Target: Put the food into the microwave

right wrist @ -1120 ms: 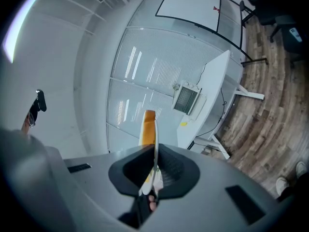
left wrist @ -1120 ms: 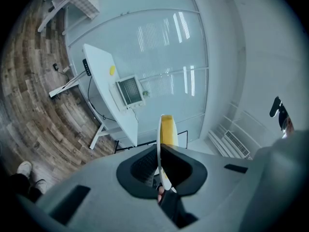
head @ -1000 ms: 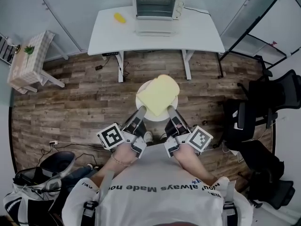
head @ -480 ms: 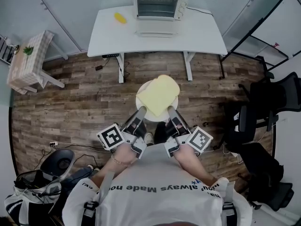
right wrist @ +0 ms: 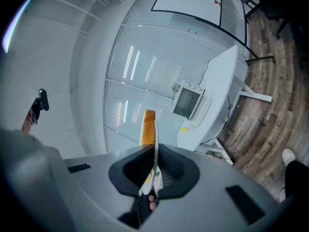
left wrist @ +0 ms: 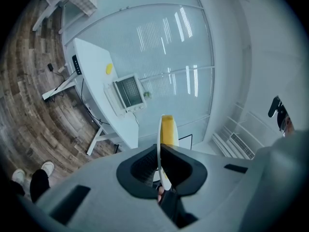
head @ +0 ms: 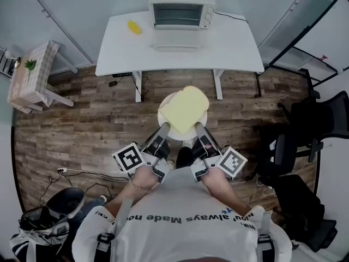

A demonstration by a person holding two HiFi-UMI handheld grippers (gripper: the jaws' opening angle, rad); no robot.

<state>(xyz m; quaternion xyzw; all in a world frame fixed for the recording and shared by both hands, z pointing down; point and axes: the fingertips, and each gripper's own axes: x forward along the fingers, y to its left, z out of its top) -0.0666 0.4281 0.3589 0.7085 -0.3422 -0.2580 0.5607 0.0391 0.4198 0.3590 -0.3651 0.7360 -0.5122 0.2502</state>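
While in both tongs (head: 163, 127) (head: 197, 127), plate (head: 163, 111) of perhaps bread (head: 184, 109).

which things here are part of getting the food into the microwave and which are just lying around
Part of the job: white plate, held at its rim by the left gripper and right gripper; flat yellow food on it; microwave on the white table.
Just lying about: small yellow item on that table; side table with checked cloth; black office chairs; bag.

The person's white shirt (head: 180, 239) carries one line of dark print. The words "always Made" can be read in it, while both ends of the line are unclear.
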